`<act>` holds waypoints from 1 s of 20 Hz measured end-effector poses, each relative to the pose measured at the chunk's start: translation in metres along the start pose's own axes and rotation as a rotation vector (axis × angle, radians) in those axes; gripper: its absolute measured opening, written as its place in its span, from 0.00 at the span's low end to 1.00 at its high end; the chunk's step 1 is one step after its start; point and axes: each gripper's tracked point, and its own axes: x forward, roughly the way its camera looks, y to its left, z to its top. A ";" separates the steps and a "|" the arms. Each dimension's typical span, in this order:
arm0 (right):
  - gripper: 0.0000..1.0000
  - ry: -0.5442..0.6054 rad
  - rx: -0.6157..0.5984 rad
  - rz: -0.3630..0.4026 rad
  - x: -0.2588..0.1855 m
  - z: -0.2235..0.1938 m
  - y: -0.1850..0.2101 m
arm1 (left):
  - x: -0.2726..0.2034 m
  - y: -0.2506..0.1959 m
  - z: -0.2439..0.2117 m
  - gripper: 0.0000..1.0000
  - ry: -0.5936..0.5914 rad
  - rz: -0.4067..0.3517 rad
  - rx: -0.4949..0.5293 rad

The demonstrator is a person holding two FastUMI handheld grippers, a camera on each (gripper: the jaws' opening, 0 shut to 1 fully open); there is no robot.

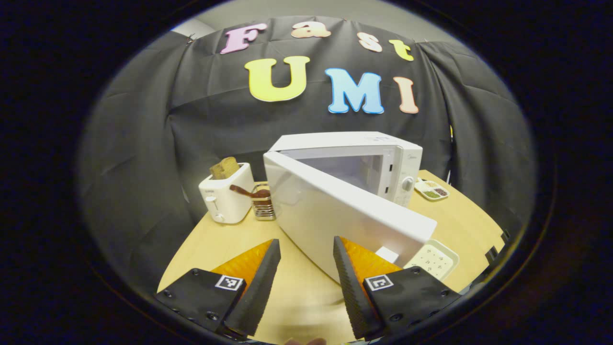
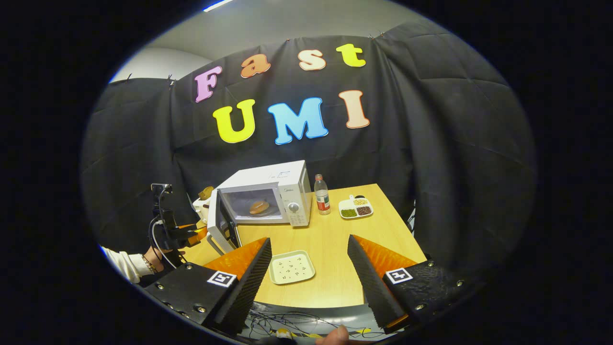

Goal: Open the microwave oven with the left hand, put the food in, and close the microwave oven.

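Bread [image 2: 259, 207] sits inside the microwave [image 2: 280, 189], its door [image 1: 335, 215] ajar, while left gripper [image 1: 306, 249] and right gripper [image 2: 309, 247] hang spread, empty.

At the bottom of the left gripper view, the left tool [image 1: 302, 287] has two black ribbed fingers backed by orange wedges. Each sits on a black plate with screws and a small square black-and-white marker. The right tool [image 2: 309, 282], at the bottom of the right gripper view, has the same build. At the lower left of that view, a white sleeve [image 2: 120, 265] ends at what looks like a beaded bracelet [image 2: 148, 263], and a thin cable [image 2: 160, 247] loops beside it.
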 end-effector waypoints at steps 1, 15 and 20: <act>0.97 -0.010 0.007 -0.002 -0.003 0.004 -0.011 | 0.004 -0.017 0.000 0.74 0.005 -0.008 0.016; 0.98 -0.015 0.118 -0.191 0.023 0.022 -0.072 | 0.141 -0.129 0.055 0.75 -0.007 -0.170 0.127; 0.98 0.001 0.116 -0.250 0.042 0.023 -0.063 | 0.194 -0.141 0.070 0.75 -0.015 -0.211 0.114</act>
